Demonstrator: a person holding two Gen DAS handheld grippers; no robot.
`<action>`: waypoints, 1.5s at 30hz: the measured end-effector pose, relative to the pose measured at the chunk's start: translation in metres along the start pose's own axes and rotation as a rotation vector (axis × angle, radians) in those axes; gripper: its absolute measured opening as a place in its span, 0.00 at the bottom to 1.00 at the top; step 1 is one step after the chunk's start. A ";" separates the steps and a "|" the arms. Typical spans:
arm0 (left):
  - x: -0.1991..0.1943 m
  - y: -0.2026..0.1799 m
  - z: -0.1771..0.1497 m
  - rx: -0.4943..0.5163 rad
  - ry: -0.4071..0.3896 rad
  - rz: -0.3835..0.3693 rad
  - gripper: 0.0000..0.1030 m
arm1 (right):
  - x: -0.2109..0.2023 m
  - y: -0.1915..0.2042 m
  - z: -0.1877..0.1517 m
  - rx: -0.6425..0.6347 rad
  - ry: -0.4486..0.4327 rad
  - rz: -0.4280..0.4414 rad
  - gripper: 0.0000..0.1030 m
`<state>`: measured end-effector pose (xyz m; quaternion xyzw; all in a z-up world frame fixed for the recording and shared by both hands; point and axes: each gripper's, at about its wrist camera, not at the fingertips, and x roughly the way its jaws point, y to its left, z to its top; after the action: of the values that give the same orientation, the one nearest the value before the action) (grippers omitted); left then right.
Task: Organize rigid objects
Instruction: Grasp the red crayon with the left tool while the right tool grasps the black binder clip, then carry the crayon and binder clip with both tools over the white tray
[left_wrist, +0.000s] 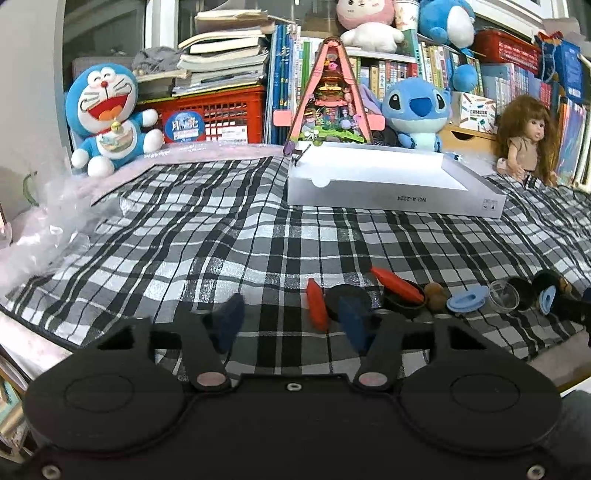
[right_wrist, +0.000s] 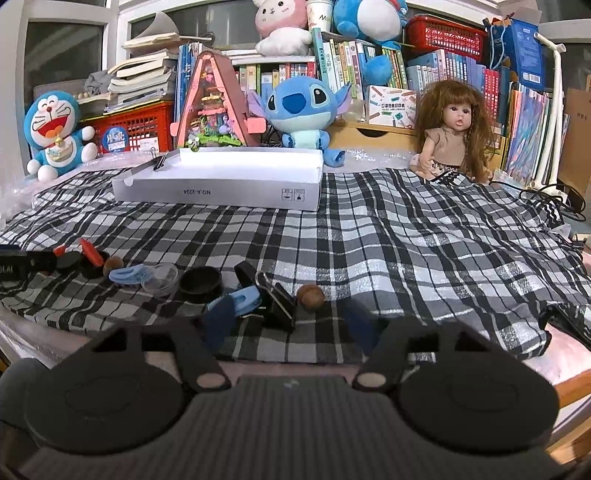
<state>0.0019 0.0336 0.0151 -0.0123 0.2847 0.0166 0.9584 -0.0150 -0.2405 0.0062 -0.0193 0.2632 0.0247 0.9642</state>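
Note:
Small rigid pieces lie in a row on the checked cloth. In the left wrist view my left gripper (left_wrist: 291, 325) stands open low over the cloth. A red lid (left_wrist: 317, 308) lies on edge between its blue fingertips, untouched, and a black round cap (left_wrist: 345, 301) sits by the right one. In the right wrist view my right gripper (right_wrist: 291, 325) is open too. Just ahead of its gap lie a black binder clip (right_wrist: 279, 304), a light blue lid (right_wrist: 240, 299) and a brown nut (right_wrist: 310, 295). A shallow white box (right_wrist: 218, 192) sits further back.
More pieces lie to the left: a black cap (right_wrist: 201, 280), a clear cup (right_wrist: 162, 280), another blue lid (right_wrist: 125, 275), a red lid (right_wrist: 92, 254). Plush toys, a doll (right_wrist: 454, 133), books and red crates line the back. The cloth's front edge (right_wrist: 295, 358) is close.

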 end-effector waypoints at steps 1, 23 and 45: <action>0.001 0.001 0.001 -0.008 0.006 -0.001 0.44 | 0.000 0.001 -0.001 -0.001 0.006 0.002 0.57; 0.006 0.001 0.005 -0.054 -0.039 -0.045 0.09 | 0.008 0.009 0.006 -0.007 -0.005 0.019 0.24; 0.000 0.002 0.017 -0.073 -0.049 -0.073 0.09 | 0.000 -0.002 0.029 0.027 -0.070 0.013 0.23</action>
<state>0.0109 0.0363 0.0292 -0.0570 0.2594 -0.0076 0.9640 -0.0001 -0.2411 0.0311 -0.0038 0.2297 0.0279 0.9729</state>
